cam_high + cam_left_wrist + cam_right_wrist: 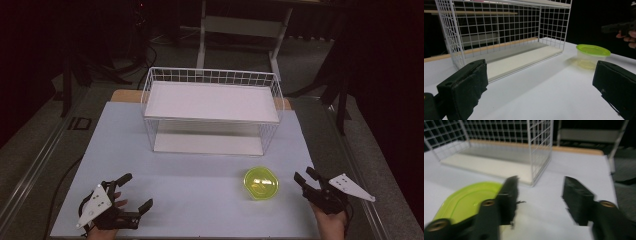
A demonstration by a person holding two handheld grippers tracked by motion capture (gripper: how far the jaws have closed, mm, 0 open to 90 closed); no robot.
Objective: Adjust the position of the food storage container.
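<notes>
A small clear tub with a lime-green lid point(261, 183) sits on the white table, in front of the right end of a white wire shelf rack point(211, 109). My left gripper point(136, 191) rests low at the table's front left, open, nothing between its pads; its view shows the green-lidded tub point(593, 53) ahead to the right and the rack point(504, 37) ahead. My right gripper point(305, 176) hovers just right of the tub, open and empty. In the right gripper view the green lid point(466, 201) lies left of and partly behind the left jaw, with the rack point(499, 152) beyond.
The rack has an upper shelf board point(212, 101) and a lower board point(207, 144), both bare. The white table top point(190, 185) ends at the front near my hands. A white desk frame point(240, 30) stands on the dark floor behind the table.
</notes>
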